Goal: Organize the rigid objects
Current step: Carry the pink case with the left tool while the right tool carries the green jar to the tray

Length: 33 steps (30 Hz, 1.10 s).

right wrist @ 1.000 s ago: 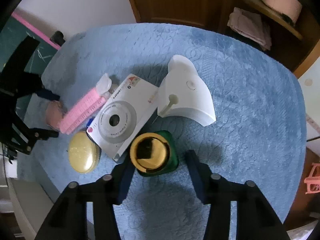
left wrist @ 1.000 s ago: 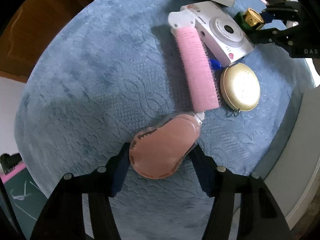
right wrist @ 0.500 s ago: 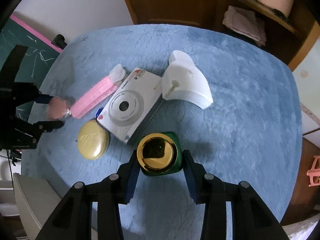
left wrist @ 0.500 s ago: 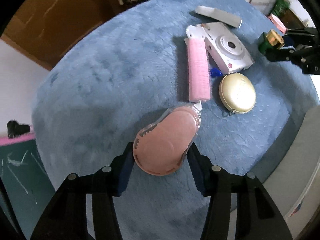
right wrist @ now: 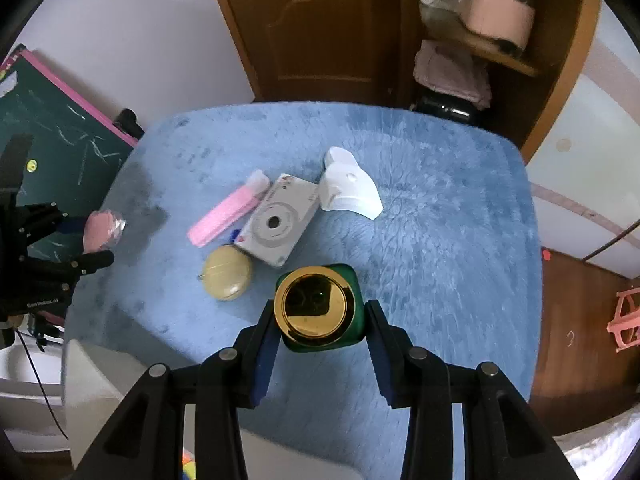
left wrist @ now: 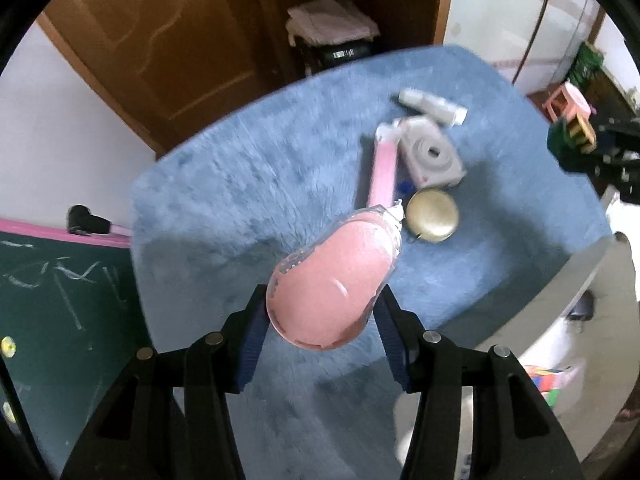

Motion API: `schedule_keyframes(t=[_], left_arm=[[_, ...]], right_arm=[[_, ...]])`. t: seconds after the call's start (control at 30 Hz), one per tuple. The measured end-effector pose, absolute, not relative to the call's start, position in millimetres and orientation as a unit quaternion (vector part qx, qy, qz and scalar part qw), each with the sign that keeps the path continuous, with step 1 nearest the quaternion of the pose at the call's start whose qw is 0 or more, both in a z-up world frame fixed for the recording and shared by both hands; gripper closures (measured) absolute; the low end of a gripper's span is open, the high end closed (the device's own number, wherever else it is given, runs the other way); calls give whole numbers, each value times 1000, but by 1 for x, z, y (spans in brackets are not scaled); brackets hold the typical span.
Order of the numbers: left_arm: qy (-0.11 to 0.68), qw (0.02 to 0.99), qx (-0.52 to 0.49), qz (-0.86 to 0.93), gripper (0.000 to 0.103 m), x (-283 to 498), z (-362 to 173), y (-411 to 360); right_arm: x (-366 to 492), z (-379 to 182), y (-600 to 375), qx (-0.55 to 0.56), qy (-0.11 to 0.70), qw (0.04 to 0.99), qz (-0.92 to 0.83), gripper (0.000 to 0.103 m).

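Pink tape dispenser (left wrist: 334,284) sits clamped in my left claw (left wrist: 320,320), long axis pointing ahead, while my right claw (right wrist: 320,322) pinches the green bottle (right wrist: 320,312).

Blue table cover (right wrist: 440,240): plush, fuzzy cloth, matt. Pink teardrop tape dispenser (left wrist: 332,284): smooth plastic under a clear glossy shell. Green bottle's gold cap (right wrist: 314,307): mirror-polished, metallic-looking. White instant camera (right wrist: 278,224): smooth matt plastic. Brown door (right wrist: 316,28): varnished wood.
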<state>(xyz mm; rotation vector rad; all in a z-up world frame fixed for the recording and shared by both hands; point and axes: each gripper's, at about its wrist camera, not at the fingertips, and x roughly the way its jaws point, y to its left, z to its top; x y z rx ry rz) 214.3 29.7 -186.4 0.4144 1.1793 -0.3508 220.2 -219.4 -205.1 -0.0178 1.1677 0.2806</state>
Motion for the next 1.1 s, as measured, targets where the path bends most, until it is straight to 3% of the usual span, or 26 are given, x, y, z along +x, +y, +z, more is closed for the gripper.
schedule_keyframes(t=[0.33, 0.5, 0.7, 1.1], left_arm=[[482, 855, 121, -150, 48, 149, -90, 24], [478, 856, 81, -179, 48, 112, -77, 21], [487, 840, 107, -213, 48, 59, -97, 2], [539, 765, 200, -290, 48, -24, -198, -38]], right_arm=[[153, -123, -208, 4, 495, 862, 111, 61], [114, -96, -202, 5, 477, 873, 105, 61], [71, -105, -194, 9, 488, 867, 96, 61], [34, -186, -188, 49, 556, 826, 73, 61]])
